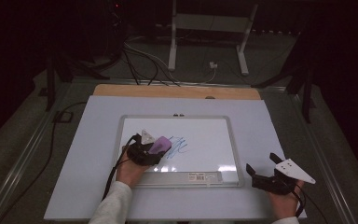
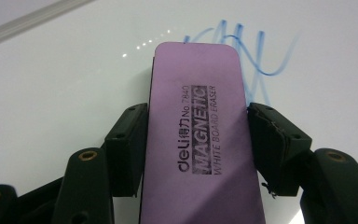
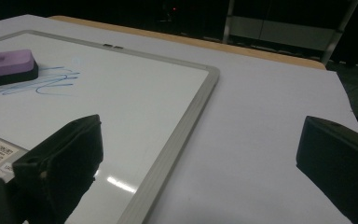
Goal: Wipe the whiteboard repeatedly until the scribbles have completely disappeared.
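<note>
Eraser, purple: clamped in left claw, on whiteboard over blue scribble, toward worktop left-centre. Right claw: jaws spread, empty, near worktop's front right corner.

Purple eraser flat on whiteboard — beside scribble

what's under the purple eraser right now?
The purple eraser lies on the whiteboard, beside blue scribbles. Any ink beneath it is covered.
</note>
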`<state>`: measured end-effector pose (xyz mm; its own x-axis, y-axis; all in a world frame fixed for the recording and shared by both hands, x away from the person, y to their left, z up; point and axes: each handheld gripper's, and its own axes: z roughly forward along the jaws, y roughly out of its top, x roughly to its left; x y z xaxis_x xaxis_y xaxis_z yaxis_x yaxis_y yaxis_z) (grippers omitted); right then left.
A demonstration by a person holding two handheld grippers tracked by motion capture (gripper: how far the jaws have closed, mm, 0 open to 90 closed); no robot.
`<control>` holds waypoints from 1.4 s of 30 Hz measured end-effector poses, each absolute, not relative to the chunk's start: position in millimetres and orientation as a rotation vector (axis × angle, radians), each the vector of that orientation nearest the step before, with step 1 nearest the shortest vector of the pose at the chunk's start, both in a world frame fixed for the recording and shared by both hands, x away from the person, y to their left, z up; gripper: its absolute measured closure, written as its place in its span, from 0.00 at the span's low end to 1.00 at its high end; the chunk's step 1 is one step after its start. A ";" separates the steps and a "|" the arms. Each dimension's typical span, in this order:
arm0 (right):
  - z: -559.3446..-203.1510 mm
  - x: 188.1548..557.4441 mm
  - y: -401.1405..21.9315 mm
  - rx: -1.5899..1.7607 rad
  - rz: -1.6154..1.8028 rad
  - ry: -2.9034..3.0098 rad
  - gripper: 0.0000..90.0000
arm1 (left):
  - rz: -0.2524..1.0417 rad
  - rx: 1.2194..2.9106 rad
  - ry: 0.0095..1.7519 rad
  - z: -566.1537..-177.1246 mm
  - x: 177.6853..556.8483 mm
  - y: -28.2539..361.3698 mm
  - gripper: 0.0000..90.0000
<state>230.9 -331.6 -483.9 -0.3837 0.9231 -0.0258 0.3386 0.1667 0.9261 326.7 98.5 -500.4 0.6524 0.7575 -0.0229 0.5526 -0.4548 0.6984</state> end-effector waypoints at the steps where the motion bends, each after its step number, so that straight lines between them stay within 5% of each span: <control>1: -483.9 230.9 -331.6 1.195 1.206 1.825 0.01 | 0.380 2.185 0.999 -500.1 324.8 96.5 0.47; 14: -483.9 230.9 -331.5 1.194 1.205 1.828 0.01 | 0.406 2.245 0.902 -497.7 311.6 80.0 0.47; 26: -483.5 230.6 -333.4 1.199 1.205 1.818 0.01 | 0.568 2.149 1.189 -499.0 336.9 115.4 0.47; 33: -483.8 230.9 -332.6 1.199 1.202 1.822 0.01 | 0.536 2.104 1.284 -498.7 345.8 125.2 0.47; 42: -484.0 231.1 -331.3 1.199 1.200 1.827 0.01 | 0.457 2.177 1.112 -498.3 332.1 88.6 0.47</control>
